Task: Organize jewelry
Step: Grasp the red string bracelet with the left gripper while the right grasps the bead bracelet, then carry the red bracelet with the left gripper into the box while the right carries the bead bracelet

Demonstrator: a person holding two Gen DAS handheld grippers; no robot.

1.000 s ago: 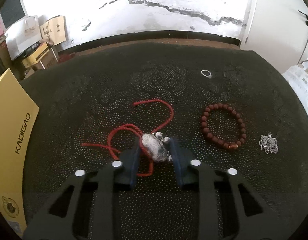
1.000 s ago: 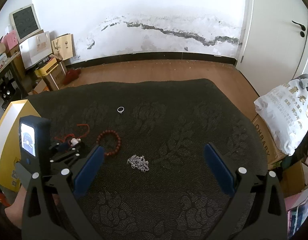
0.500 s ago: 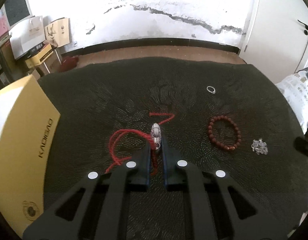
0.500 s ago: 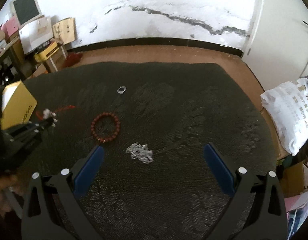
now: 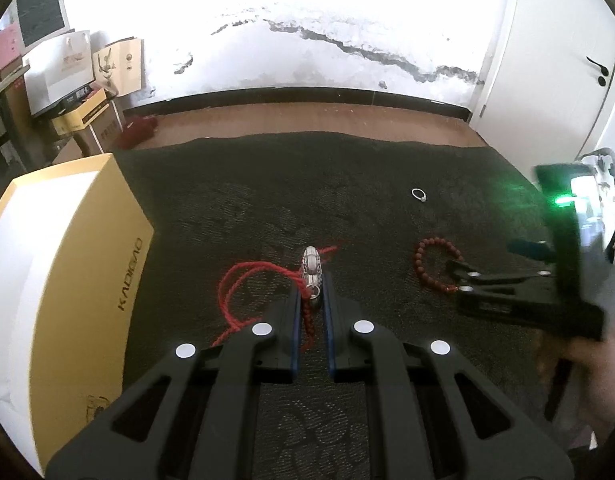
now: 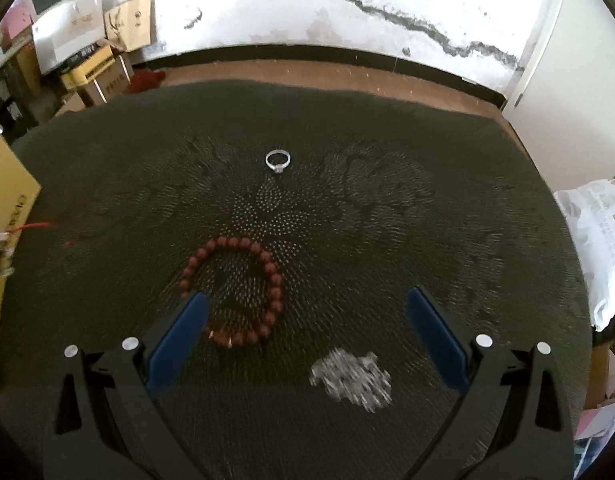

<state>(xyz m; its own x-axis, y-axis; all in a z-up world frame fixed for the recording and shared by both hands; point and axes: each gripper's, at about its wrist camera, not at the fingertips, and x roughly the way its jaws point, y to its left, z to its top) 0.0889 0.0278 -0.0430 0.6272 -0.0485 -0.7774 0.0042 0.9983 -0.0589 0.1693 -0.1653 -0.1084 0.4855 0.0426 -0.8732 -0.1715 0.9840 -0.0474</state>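
The box [image 5: 63,264] is walling off the cloth's [image 6: 387,220] left edge. Bare cloth is lying open between the ring [image 6: 277,160] and the bracelet [image 6: 243,292], and right of both.

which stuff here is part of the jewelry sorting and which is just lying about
Job: pendant on red cord, bead bracelet, ring, silver chain, yellow box.

Lying about: paper bags, cartons, plastic bag.
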